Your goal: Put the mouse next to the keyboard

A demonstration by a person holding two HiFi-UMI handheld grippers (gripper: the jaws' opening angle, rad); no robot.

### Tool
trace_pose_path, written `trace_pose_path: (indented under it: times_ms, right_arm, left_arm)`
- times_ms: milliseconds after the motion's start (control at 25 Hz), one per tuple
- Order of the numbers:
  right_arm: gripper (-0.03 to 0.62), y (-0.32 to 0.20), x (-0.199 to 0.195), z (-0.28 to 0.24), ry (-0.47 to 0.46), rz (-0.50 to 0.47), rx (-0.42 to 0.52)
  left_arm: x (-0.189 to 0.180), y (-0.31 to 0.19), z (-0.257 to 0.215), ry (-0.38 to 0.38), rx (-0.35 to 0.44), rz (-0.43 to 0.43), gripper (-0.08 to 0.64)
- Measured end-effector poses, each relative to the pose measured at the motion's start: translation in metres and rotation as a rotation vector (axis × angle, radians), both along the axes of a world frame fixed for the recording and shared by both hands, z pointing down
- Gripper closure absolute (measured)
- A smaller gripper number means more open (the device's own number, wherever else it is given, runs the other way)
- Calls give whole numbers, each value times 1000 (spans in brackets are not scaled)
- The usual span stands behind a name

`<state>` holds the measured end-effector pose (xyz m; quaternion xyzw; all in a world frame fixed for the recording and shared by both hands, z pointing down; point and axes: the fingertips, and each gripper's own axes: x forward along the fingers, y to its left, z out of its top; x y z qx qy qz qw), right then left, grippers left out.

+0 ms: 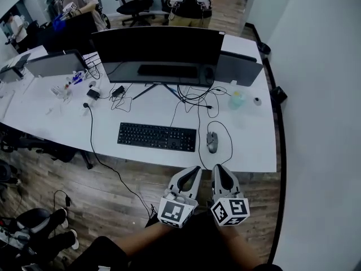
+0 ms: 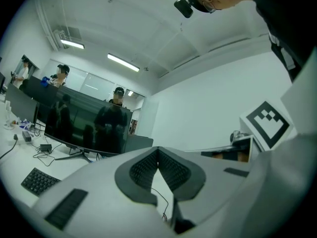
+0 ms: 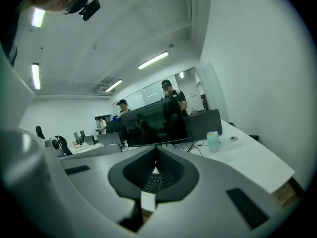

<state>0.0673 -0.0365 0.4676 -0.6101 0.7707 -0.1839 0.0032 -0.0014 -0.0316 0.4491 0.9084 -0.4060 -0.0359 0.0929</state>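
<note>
A dark mouse (image 1: pixel 212 141) lies on the white desk (image 1: pixel 254 151), just right of the black keyboard (image 1: pixel 157 136), with its cable looping back toward the monitor. Both grippers are held close to the person's body, above the wooden floor and short of the desk's front edge. My left gripper (image 1: pixel 196 169) (image 2: pixel 157 151) is shut with nothing in it. My right gripper (image 1: pixel 218 167) (image 3: pixel 156 148) is shut and empty too. Part of the keyboard (image 2: pixel 37 180) shows at the lower left of the left gripper view. The mouse is hidden in both gripper views.
A wide dark monitor (image 1: pixel 158 47) stands behind the keyboard amid tangled cables (image 1: pixel 194 97). A pale green cup (image 1: pixel 236 99) sits at the desk's right. Other people stand beyond the desk at the back. A white wall (image 1: pixel 321 123) runs along the right.
</note>
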Motion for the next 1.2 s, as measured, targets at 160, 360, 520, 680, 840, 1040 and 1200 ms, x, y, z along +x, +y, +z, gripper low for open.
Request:
trace_pose_path:
  times_ms: [160, 360, 520, 680, 840, 1040, 1200]
  right_arm:
    - [574, 40, 3, -20, 58, -11, 42]
    - [574, 109, 15, -29, 111, -20, 69]
    - [574, 158, 24, -31, 154, -15, 102]
    - [574, 204, 27, -26, 142, -1, 103]
    - [574, 238, 25, -25, 120, -14, 108]
    - [574, 259, 28, -35, 147, -23, 148]
    - [574, 265, 33, -40, 162, -23, 160]
  left_arm:
    - [12, 38, -18, -9, 22, -18, 557]
    - [35, 105, -21, -10, 17, -7, 557]
    - [43, 149, -22, -18, 25, -11, 557]
    - [45, 195, -14, -48, 24, -23, 557]
    - [42, 229, -5, -69, 13, -40, 557]
    - [41, 251, -4, -65, 19, -44, 557]
    - [47, 257, -9, -62, 36, -29, 557]
